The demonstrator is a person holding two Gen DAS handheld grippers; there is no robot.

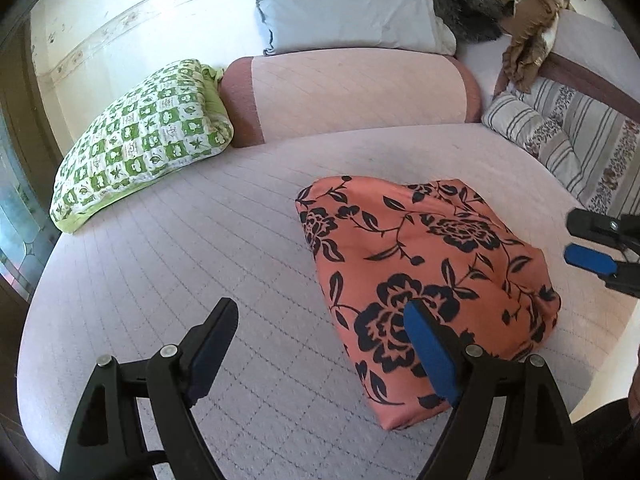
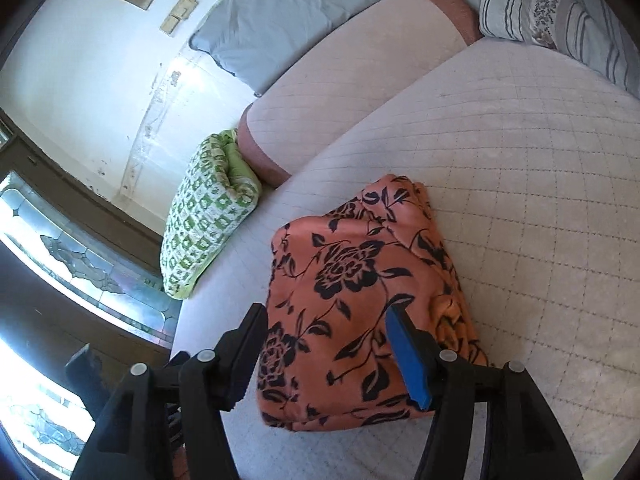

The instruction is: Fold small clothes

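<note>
An orange cloth with black flowers (image 1: 424, 280) lies folded in a compact rectangle on the pale quilted bed (image 1: 200, 260). It also shows in the right wrist view (image 2: 352, 300). My left gripper (image 1: 320, 312) is open and empty, above the cloth's near left edge. My right gripper (image 2: 326, 316) is open and empty, hovering over the cloth's near end. The right gripper also shows at the right edge of the left wrist view (image 1: 588, 240), beside the cloth.
A green checked quilt (image 1: 144, 140) lies at the bed's far left. A pink bolster (image 1: 352, 92) and a grey pillow (image 1: 348, 4) sit behind. Striped cushions (image 1: 560, 136) line the right side. A stained-glass door (image 2: 72, 256) is left of the bed.
</note>
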